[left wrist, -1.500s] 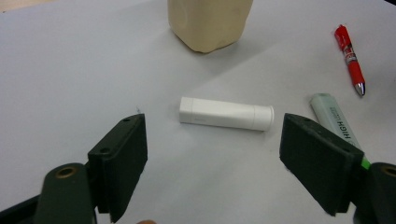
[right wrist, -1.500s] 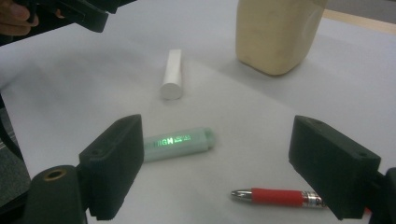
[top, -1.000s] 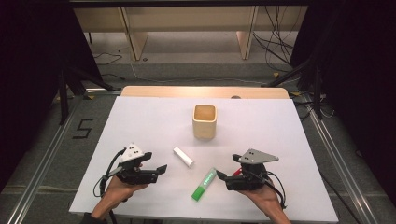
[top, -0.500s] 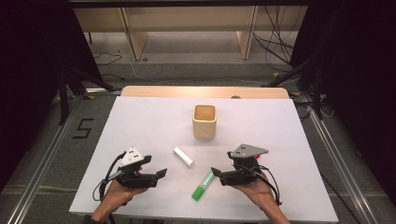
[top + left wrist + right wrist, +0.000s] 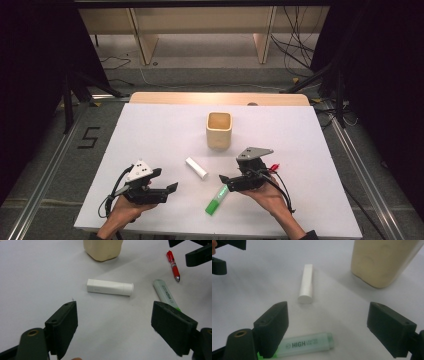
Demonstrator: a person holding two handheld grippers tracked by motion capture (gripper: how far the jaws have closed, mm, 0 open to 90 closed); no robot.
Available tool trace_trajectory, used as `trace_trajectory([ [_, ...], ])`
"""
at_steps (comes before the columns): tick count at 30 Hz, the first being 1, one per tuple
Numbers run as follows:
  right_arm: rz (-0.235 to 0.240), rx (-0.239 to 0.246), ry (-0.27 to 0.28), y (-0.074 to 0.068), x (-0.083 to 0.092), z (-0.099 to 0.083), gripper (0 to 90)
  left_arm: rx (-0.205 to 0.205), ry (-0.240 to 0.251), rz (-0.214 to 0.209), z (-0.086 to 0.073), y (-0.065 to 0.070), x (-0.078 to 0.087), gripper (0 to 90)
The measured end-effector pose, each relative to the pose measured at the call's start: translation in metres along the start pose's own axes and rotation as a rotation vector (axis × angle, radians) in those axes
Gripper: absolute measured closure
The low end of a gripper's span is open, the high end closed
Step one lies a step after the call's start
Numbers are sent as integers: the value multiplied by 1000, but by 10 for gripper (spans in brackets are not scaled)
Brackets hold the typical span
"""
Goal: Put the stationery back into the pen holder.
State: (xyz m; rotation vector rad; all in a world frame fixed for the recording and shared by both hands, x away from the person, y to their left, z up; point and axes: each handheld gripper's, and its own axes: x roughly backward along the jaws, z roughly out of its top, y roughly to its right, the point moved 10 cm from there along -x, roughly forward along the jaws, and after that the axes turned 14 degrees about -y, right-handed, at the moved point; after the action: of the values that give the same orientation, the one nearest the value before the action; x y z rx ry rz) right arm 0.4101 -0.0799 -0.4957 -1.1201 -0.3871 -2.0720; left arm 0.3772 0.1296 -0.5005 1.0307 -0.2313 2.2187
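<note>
Both tongs stand apart, empty. My right gripper (image 5: 226, 181) hovers over the green highlighter (image 5: 308, 343), lying flat near the table's (image 5: 150, 130) front edge. I judge it light, rigid, slick plastic; I'd grip mid-barrel, crosswise. Left gripper (image 5: 167, 190) idle.

A green highlighter (image 5: 216, 199) lies flat on the white counter (image 5: 150, 130), low and right of centre in the high view, its pale cap end toward the upper right; its barrel reads "HIGH" in the right gripper view, at the bottom edge. A white cylindrical tube (image 5: 196, 167) lies flat just upper left of it, apart, slanted from upper left to lower right.
</note>
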Motion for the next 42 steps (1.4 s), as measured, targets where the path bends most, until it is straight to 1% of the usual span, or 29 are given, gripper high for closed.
trace_trajectory([
  [3, 5, 6, -26, -2, -7, 6, 183, -6, -4, 2, -2, 1, -1, 206],
  [5, 8, 11, -40, -5, -13, 11, 183, -3, -2, -7, -3, 1, 1, 205],
  [6, 11, 21, -60, -8, -19, 15, 184, -2, 0, -6, -3, 2, 2, 204],
  [9, 20, 24, -70, -12, -24, 21, 191, -8, 8, -4, -2, 3, 3, 203],
  [14, 27, 44, -111, -18, -39, 30, 201, -24, -4, -1, -4, 6, -1, 202],
  [18, 44, 38, -127, -19, -49, 35, 226, -31, -4, -10, -3, 8, -2, 202],
  [20, 44, 37, -153, -20, -55, 36, 229, -34, -8, -11, -4, 9, -2, 201],
  [23, 49, 52, -179, -22, -63, 38, 249, -34, 0, -13, -3, 10, -1, 201],
  [27, 44, 57, -204, -25, -70, 43, 285, -31, 10, -19, -3, 11, 1, 202],
  [31, 52, 53, -233, -27, -77, 46, 326, -35, 15, -22, -3, 13, 2, 202],
  [37, 70, 60, -288, -32, -86, 47, 392, -32, 22, -22, -3, 13, 3, 201],
  [42, 77, 41, -315, -32, -92, 48, 442, -28, 21, -23, -3, 12, 3, 202],
])
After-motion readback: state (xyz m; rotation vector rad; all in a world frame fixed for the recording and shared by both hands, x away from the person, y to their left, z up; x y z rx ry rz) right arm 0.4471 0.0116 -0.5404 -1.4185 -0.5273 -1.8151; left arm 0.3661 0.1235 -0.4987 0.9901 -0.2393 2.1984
